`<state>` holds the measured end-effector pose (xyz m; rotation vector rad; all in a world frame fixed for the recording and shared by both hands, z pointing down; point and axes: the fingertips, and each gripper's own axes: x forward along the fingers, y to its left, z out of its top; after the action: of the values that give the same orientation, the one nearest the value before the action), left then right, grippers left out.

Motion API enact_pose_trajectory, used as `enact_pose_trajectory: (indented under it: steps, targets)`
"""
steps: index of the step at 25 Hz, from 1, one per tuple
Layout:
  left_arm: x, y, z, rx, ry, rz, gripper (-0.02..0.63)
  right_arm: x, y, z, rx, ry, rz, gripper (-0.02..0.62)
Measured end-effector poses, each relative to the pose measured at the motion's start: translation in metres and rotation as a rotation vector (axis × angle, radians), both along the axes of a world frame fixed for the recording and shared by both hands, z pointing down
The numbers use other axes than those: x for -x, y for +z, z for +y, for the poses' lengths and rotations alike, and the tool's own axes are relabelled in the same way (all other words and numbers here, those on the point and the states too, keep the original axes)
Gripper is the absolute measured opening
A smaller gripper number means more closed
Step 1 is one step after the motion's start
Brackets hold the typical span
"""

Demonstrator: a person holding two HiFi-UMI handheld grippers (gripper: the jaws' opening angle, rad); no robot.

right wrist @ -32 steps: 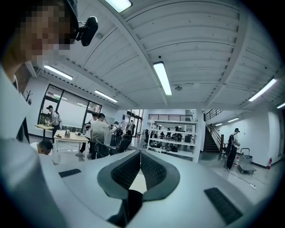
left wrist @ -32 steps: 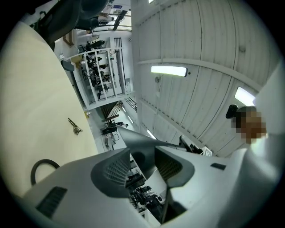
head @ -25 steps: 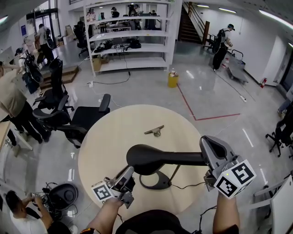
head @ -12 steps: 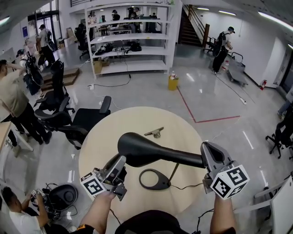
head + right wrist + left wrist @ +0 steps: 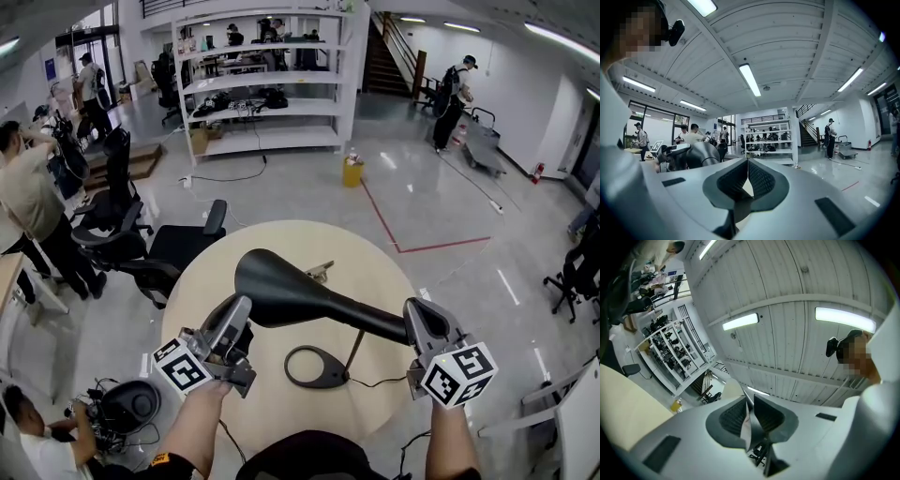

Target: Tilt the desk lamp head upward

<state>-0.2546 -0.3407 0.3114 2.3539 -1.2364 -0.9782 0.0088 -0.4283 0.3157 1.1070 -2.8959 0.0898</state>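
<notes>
A round, pale wood counter (image 5: 202,309) stands on a glossy grey floor (image 5: 422,187) marked with a red tape line (image 5: 389,225). White shelving (image 5: 272,75), black office chairs (image 5: 178,239) and a staircase (image 5: 389,56) stand farther back.

The black desk lamp rests on its oval base (image 5: 319,367) near the counter's near edge. Its lamp head (image 5: 281,292) is raised and tilted up, over the counter's middle. A small metal piece (image 5: 323,270) lies just behind the head.

The left gripper (image 5: 239,314) sits under the head's near side. Its jaws have just been closing and now leave only a narrow slit, with nothing between them. The right gripper (image 5: 412,317) meets the rear end of the lamp arm (image 5: 375,323). Its jaws are together, and nothing shows between them.

The left gripper view faces the ribbed ceiling and its strip lights (image 5: 740,321), with only a sliver of the counter at the left and no lamp in sight. The right gripper view looks level across the hall and catches the lamp head (image 5: 701,157) at its left.

The counter's far half and left side lie bare, with open floor beyond the far rim.
</notes>
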Motion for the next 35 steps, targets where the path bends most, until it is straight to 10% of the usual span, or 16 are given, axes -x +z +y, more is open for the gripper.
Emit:
enact_pose_trajectory:
  steps: [35]
  targets:
    - [-0.072, -0.115, -0.001, -0.201, -0.012, -0.315, 0.076, -0.014, 0.053, -0.01, 0.156, 0.067, -0.169, 0.015]
